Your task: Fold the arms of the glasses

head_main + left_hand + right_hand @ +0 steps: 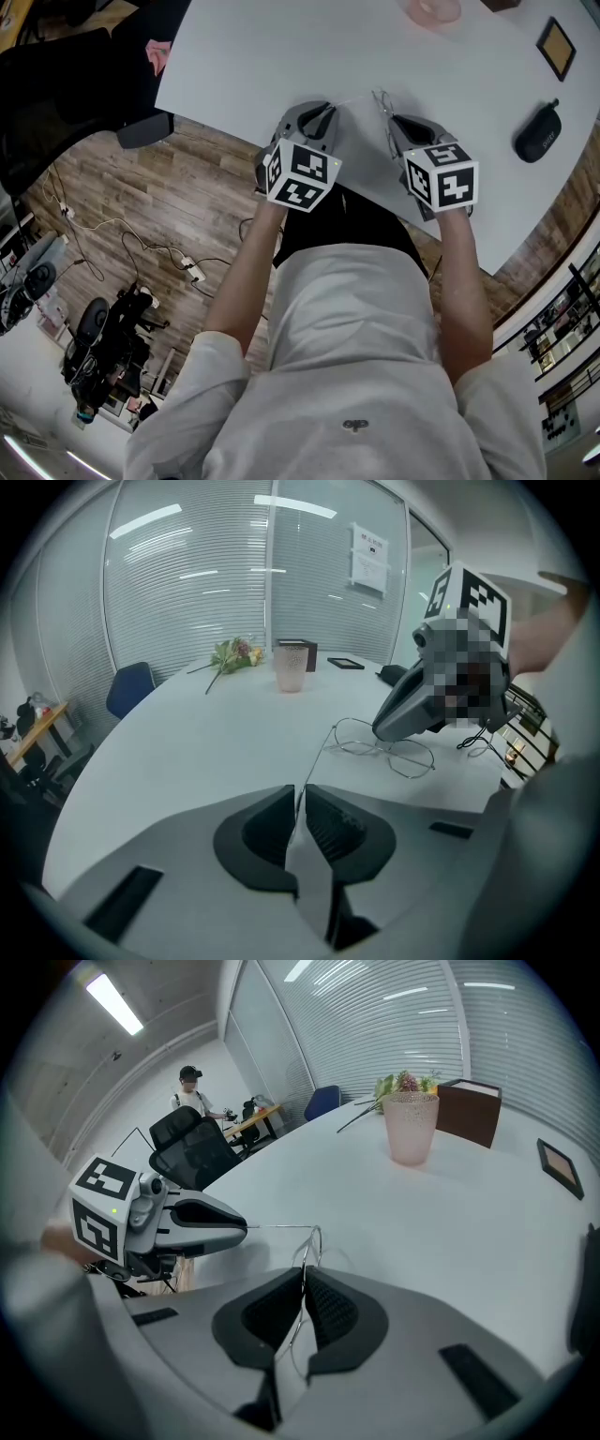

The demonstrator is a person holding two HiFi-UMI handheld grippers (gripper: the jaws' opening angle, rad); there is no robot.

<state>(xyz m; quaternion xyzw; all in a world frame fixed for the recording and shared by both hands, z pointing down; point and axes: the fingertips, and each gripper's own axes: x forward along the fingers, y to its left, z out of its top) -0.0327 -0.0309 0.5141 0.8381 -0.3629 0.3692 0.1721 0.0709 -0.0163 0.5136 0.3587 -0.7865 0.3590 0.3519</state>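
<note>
Thin wire-rimmed glasses (380,101) at the near edge of the white bench (281,56), apparently resting on it. Clamped by a lens rim in the closed right tongs (305,1283), likely to keep the frame still, with one arm stretched sideways and its tip pinched in the left tongs (302,799), placed to swing that arm in at the hinge. Further off, a black oval case (538,133) with pale lettering and a paper notice (368,557) on the glass wall, both too small to read.

White table (244,56), pink cup (411,1127), silver glasses (384,749) (brown wood-plank floor (178,187)).
</note>
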